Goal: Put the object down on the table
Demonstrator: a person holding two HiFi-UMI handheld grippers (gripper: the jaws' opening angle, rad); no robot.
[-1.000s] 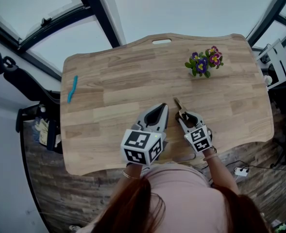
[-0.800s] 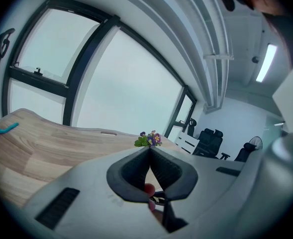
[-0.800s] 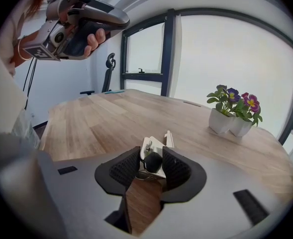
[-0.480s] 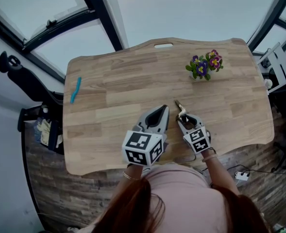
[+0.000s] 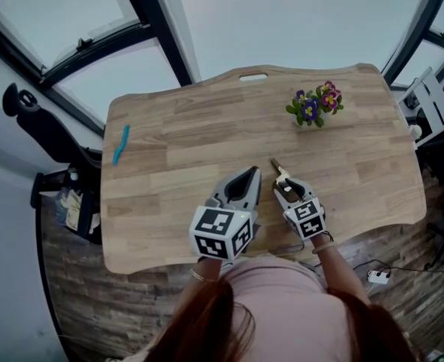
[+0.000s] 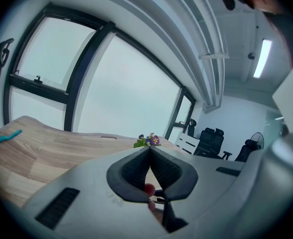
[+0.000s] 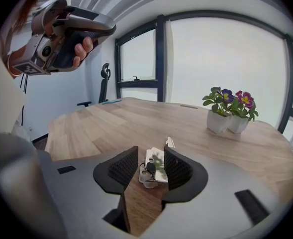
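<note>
A small silver metal object (image 7: 154,166) with a thin tip lies on the wooden table (image 5: 191,127) between the pads of my right gripper (image 7: 150,151). Those jaws have just been opening: a gap shows on the object's left side, and its right side lies close against the other pad. In the head view the object's tip (image 5: 275,164) pokes out ahead of the right gripper (image 5: 283,179), near the table's front edge. My left gripper (image 5: 253,172) hovers just left of it, raised above the table, jaws closed tip to tip (image 6: 149,149) on nothing.
Two small white pots of purple flowers (image 5: 312,104) stand at the table's far right. A blue strip (image 5: 120,143) lies near the far left edge. An office chair (image 5: 26,104) stands off the table's left side, with large windows behind.
The right gripper's jaws have spread apart around the metal object, which now rests on the table. Neither hand has shifted noticeably.
</note>
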